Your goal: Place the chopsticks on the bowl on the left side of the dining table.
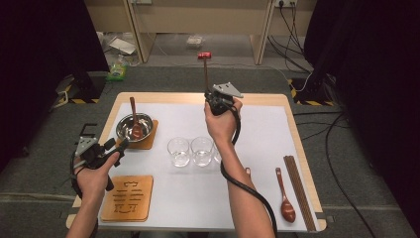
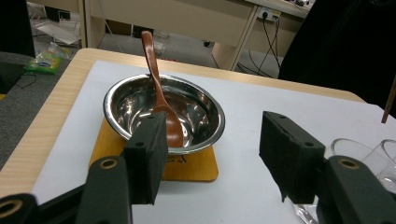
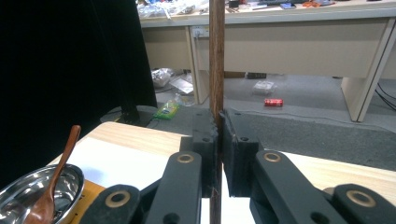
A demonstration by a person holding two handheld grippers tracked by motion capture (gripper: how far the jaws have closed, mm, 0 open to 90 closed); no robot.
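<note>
Since the right claw (image 3: 218,140) is clenched on a chopstick (image 3: 216,56), the stick stands upright above its jaws, lifted clear of the table (image 1: 257,129), probably for carrying toward a place setting. Below and left of it, the bowl (image 2: 163,109) with spoon (image 2: 161,100) sits on a coaster. Left claw (image 2: 212,149) is released, empty, facing that bowl.

Item: wooden chopstick (image 3: 216,70), dark brown, slender, straight, plain. Standing upright, well above the worktop (image 1: 257,129), its far end pointing away past the back edge. Being clamped near its lower part between the pads of the right tool (image 3: 218,140), a short length showing below them.
</note>
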